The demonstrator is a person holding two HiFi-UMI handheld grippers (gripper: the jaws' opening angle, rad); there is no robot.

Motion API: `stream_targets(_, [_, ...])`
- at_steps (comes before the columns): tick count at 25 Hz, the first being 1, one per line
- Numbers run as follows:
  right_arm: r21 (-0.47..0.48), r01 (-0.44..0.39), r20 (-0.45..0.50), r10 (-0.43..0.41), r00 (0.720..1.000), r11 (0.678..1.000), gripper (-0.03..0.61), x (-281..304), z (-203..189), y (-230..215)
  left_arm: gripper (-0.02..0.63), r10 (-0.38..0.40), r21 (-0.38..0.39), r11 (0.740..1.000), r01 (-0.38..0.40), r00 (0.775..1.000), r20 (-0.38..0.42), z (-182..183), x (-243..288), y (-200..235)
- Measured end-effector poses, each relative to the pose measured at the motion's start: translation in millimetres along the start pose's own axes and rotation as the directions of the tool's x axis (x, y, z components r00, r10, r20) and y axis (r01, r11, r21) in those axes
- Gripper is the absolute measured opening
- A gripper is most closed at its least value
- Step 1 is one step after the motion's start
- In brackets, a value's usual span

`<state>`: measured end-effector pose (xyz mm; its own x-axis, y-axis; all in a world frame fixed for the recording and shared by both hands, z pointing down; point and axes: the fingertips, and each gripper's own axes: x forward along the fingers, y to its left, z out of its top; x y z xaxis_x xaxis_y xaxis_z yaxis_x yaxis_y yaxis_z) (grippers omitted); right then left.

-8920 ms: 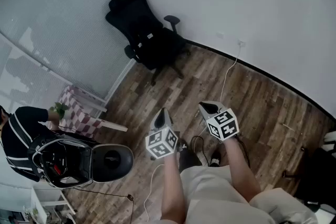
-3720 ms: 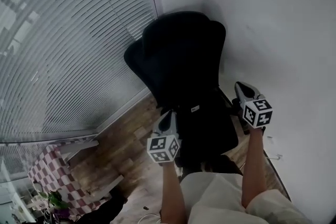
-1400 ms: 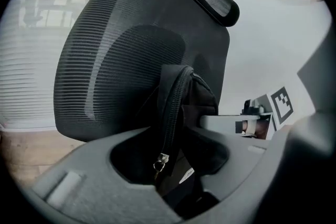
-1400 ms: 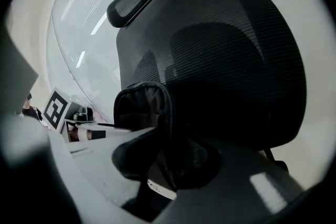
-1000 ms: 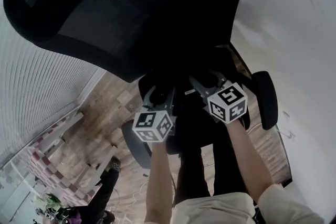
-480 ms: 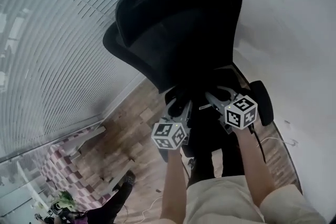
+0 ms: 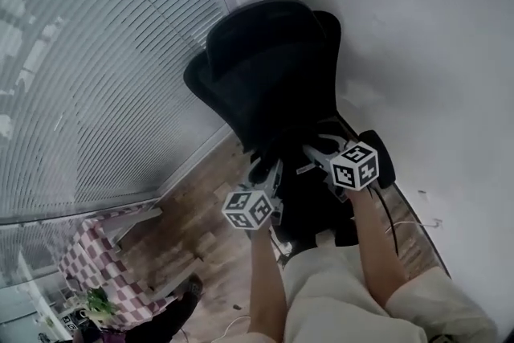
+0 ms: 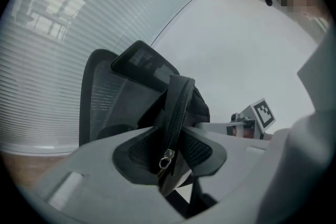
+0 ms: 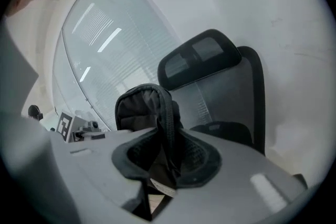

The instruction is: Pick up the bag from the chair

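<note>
Bottom of the head view: pale trousers [image 7: 345,293] and two bare forearms reaching forward. The left gripper [image 7: 267,166] is pressed tight onto the zippered rim of the black bag [image 8: 181,102], with the zipper pull [image 8: 167,157] hanging right at the pinch. The right gripper [image 7: 319,150] is clamped the same way on the bag's other rim, fabric bunched between its pads and a pale label [image 9: 160,186] showing just below. The bag spans between the two grippers at frame centre, in front of the backrest. Against the dark seat its outline cannot be separated in the head view. Just beyond is the black mesh office chair [image 7: 269,68], its headrest [image 9: 197,57] at the top. Wood floor [image 7: 201,213] at lower left, with a red-and-white checkered object [image 7: 100,253] in the corner. Farthest: slatted blinds [image 7: 88,52] at upper left, white wall [image 7: 418,20] at upper right.
</note>
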<state>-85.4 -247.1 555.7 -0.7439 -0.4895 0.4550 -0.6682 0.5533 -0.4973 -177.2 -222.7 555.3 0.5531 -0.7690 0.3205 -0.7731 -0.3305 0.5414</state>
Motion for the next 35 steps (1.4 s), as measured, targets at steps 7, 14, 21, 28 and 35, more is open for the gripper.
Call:
stream_targets(7, [-0.055, 0.0, 0.001, 0.0, 1.0, 0.998, 0.092, -34, 13, 17, 0.124, 0.111, -0.023, 0.994, -0.11, 0.993, 0.033, 10, -18, -34])
stream_targets(14, [-0.155, -0.021, -0.007, 0.02, 1.0, 0.988, 0.089, -84, 25, 29, 0.121, 0.156, -0.004, 0.988, -0.156, 0.986, 0.054, 14, -31, -88])
stream_targets(21, [-0.214, -0.059, 0.013, 0.063, 0.998, 0.975, 0.089, -112, 24, 35, 0.118, 0.184, 0.03, 0.982, -0.188, 0.979, 0.092, 8, -43, -119])
stream_targets(28, [-0.245, -0.092, 0.017, 0.099, 0.995, 0.965, 0.089, -147, 19, 40, 0.118, 0.209, 0.033, 0.976, -0.214, 0.969, 0.13, -3, -56, -155])
stream_targets(35, [-0.262, -0.131, 0.001, 0.137, 0.991, 0.956, 0.089, -182, -2, 48, 0.117, 0.241, 0.04, 0.968, -0.248, 0.96, 0.143, -27, -75, -189])
